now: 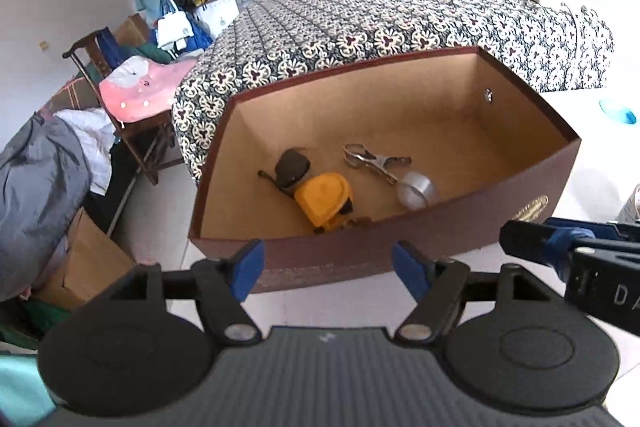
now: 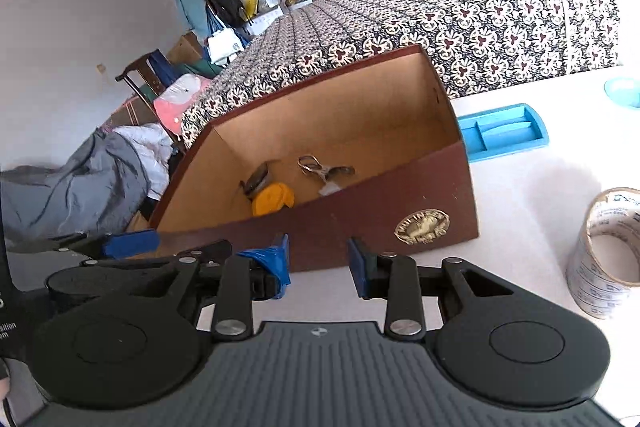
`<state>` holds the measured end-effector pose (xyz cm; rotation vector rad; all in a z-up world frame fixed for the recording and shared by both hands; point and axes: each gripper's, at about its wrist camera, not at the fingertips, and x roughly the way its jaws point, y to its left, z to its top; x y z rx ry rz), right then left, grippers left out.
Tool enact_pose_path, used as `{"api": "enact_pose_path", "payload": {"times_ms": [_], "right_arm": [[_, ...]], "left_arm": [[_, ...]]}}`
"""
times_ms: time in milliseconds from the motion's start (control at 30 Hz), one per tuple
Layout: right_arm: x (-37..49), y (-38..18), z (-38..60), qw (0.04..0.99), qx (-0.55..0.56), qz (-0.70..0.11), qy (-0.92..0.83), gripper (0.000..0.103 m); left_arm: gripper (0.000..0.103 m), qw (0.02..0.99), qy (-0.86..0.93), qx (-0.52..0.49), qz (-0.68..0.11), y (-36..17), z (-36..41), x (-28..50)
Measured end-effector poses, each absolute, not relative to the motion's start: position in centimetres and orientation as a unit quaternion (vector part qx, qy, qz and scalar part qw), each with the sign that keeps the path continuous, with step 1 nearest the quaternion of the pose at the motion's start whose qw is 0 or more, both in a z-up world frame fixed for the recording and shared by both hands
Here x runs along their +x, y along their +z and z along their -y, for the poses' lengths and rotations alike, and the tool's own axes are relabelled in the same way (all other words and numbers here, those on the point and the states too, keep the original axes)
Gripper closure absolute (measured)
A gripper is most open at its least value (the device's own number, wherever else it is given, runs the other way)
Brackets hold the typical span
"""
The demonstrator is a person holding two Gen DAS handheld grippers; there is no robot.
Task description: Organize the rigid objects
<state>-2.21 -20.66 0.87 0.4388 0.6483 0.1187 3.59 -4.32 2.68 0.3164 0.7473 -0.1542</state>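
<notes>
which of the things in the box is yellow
The tape measure, at the box's front wall. The clamp is bare metal, the pouch dark.

The open-topped box (image 1: 400, 251) stands near the table's (image 2: 520, 195) left edge, its near wall rising right ahead of both grippers. Inside, a yellow tape measure (image 1: 326, 201), a dark object (image 1: 292, 167), a metal clamp (image 1: 376, 161) and a clear tape roll (image 1: 418, 191) crowd the near floor; the far part lies bare. Toward the right edge, a big tape roll (image 2: 604, 255) and a blue tray (image 2: 502, 135) stand, with bare tabletop between them.
</notes>
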Motion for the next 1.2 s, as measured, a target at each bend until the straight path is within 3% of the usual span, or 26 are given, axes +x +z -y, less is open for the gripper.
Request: {"api": "enact_pose_path", "payload": {"times_ms": [1200], "right_arm": [[-5.1, -3.0, 21.1, 0.907, 0.196, -0.371, 0.031, 0.087]], "left_arm": [[0.024, 0.889, -0.113, 0.156, -0.416, -2.3, 6.2, 1.4]]}}
